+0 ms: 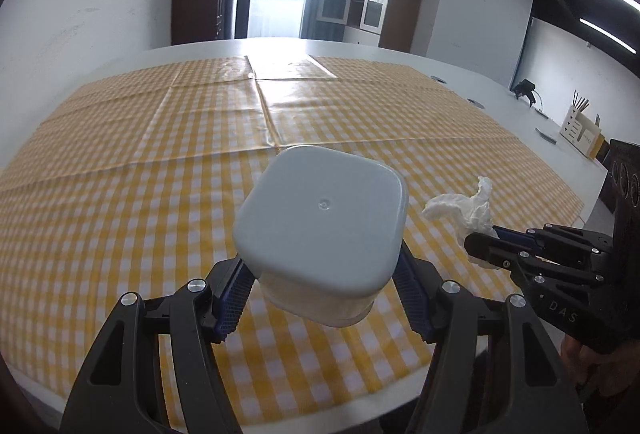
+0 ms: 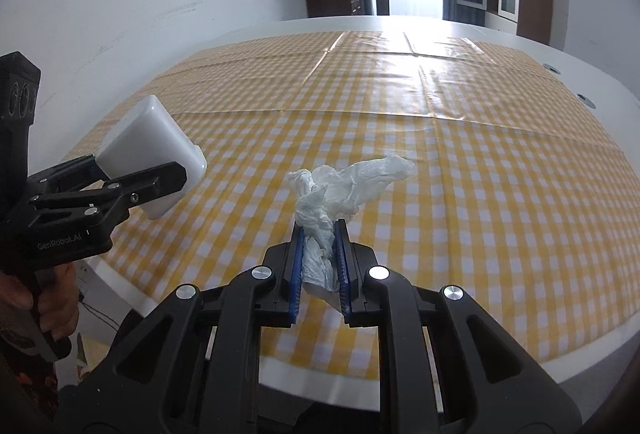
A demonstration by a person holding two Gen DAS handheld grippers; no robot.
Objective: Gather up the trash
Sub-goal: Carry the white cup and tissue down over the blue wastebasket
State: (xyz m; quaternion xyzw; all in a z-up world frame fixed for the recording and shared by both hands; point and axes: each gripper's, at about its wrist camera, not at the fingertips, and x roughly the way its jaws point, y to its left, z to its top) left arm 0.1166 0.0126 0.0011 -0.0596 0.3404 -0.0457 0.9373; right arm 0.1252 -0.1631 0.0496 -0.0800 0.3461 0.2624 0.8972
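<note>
A white square plastic container (image 1: 320, 222) is held above the tablecloth, its flat bottom facing the camera, with my left gripper (image 1: 324, 294) shut on its sides. From the right wrist view the same container (image 2: 154, 150) shows at the left in the left gripper (image 2: 120, 190). A crumpled white tissue (image 2: 340, 190) sticks up from between the blue pads of my right gripper (image 2: 318, 258), which is shut on it. In the left wrist view the tissue (image 1: 464, 208) and the right gripper (image 1: 486, 244) appear at the right.
A yellow-and-white checked cloth (image 1: 160, 154) covers a white table (image 1: 460, 74). At the far right stand a wooden holder with sticks (image 1: 580, 126) and a small black device (image 1: 524, 88). A hand (image 2: 16, 294) grips the left tool. Cabinets and a bright doorway lie beyond.
</note>
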